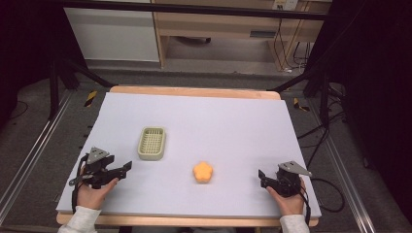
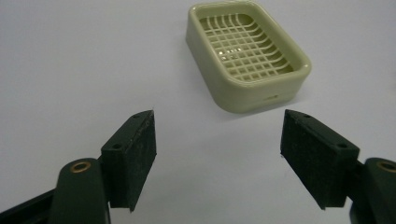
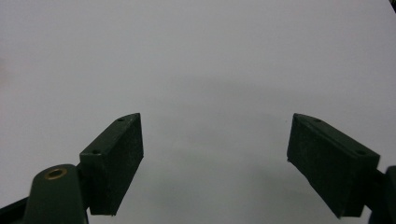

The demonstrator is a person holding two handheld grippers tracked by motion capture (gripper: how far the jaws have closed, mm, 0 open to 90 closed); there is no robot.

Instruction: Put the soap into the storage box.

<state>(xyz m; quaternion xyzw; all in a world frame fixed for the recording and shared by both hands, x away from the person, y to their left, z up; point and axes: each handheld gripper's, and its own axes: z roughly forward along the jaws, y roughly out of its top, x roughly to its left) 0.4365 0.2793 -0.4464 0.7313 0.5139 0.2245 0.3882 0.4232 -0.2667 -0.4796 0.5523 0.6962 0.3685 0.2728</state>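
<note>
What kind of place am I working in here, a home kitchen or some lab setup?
Most likely a lab or recording rig, not a kitchen. A black metal frame with loose cables surrounds the white-covered table, which carries just a green soap dish and an orange flower-shaped object.

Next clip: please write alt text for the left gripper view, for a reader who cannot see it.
A pale green soap dish with a grid bottom sits empty on a plain white table, just beyond the left tool. The tool's two black jaws rise from the bottom edge, spread wide apart with nothing between them.
</note>
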